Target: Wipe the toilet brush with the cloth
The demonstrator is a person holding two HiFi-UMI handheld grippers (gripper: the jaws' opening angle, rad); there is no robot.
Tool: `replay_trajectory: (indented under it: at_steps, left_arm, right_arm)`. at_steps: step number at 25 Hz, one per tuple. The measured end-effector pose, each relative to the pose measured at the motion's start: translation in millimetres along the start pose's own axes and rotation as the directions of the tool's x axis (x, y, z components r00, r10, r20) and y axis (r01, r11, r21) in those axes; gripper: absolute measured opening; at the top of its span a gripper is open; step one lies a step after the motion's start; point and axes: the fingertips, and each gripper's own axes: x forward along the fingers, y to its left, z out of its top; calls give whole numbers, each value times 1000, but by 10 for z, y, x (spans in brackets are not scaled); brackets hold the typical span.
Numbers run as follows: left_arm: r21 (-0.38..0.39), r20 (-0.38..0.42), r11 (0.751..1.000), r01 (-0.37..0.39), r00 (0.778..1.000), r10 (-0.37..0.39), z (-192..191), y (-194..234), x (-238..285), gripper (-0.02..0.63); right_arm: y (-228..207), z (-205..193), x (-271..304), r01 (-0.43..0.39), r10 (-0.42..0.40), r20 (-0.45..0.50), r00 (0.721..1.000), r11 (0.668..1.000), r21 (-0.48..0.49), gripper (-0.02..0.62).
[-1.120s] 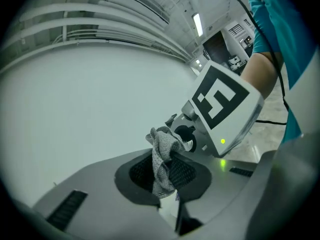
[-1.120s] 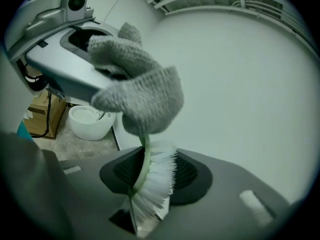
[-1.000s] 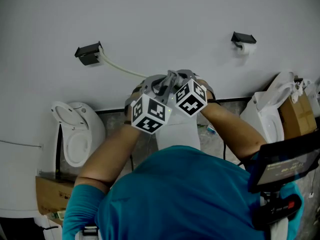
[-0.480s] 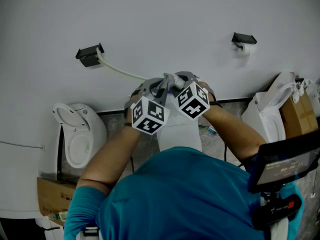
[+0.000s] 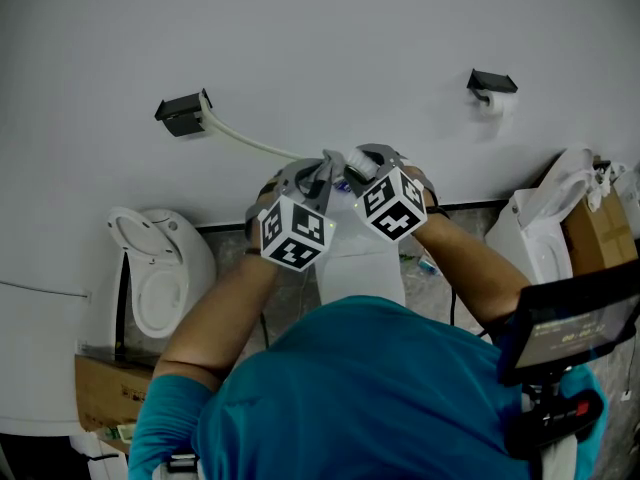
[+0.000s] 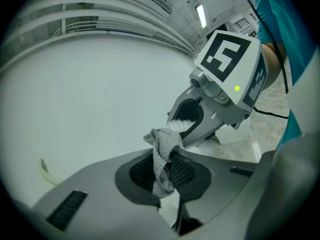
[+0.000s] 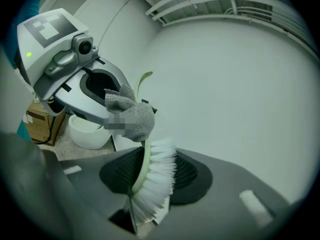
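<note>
My left gripper [image 6: 162,173] is shut on a grey knitted cloth [image 6: 164,154], whose bunched end sticks up past the jaws. My right gripper [image 7: 150,180] is shut on the toilet brush [image 7: 156,179], which has white bristles on a pale green stem [image 7: 145,156]. In the right gripper view the cloth [image 7: 134,118] sits bunched around the stem just above the bristles. In the head view the left gripper [image 5: 318,175] and the right gripper [image 5: 358,160] meet tip to tip in front of the white wall. From the left gripper view only a patch of bristles [image 6: 183,125] shows behind the cloth.
Below my arms stand a white toilet [image 5: 152,273] at the left, another [image 5: 360,263] in the middle and a third [image 5: 535,230] at the right. Cardboard boxes [image 5: 100,388] [image 5: 597,220] flank them. A wall box with a hose [image 5: 181,111] and a paper holder [image 5: 491,84] hang on the wall.
</note>
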Motion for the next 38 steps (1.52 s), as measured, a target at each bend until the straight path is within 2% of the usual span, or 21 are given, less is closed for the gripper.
replay_trajectory:
  at_steps: [22, 30, 38]
  left_arm:
    - [-48, -36, 997, -55, 998, 53, -210, 310, -149, 40]
    - [-62, -59, 994, -91, 994, 87, -329, 480, -233, 40]
    - [-72, -90, 988, -135, 988, 128, -477, 636, -336, 40]
  right_arm:
    - [-63, -20, -63, 71, -70, 14, 997, 991, -118, 146]
    - [-38, -37, -122, 64, -60, 32, 998, 990, -127, 146]
    - [29, -25, -217, 23, -12, 86, 996, 992, -128, 143]
